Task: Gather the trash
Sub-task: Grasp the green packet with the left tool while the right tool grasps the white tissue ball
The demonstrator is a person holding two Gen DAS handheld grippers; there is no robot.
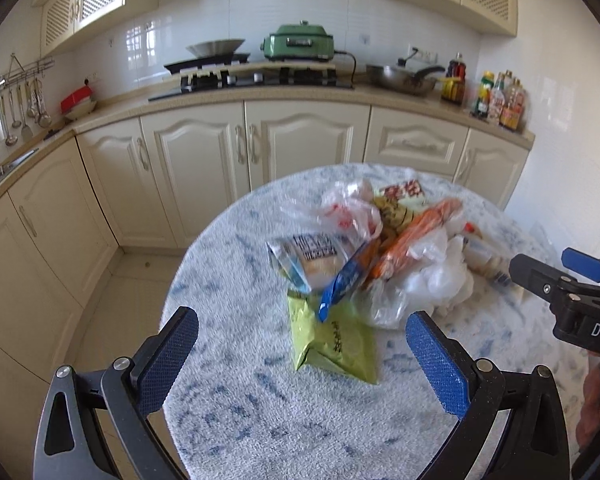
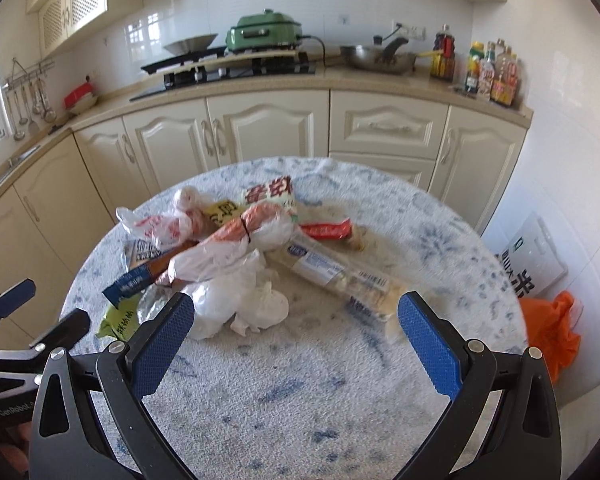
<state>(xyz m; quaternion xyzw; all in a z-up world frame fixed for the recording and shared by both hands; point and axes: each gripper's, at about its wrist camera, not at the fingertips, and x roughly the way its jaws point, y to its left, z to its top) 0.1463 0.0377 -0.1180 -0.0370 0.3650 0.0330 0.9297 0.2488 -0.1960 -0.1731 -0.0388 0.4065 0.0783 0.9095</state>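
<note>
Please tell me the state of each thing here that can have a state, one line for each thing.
Left tool: open, holds nothing.
Right tool: open, holds nothing.
Green packet: lies flat on the table, untouched.
Long clear wrapper: lies on the table, untouched.
White plastic bag: crumpled, on the table.
Cabinet doors: closed.
Green cooker: lid on.

Both wrist views near, sharing table (image 1: 228, 292)
</note>
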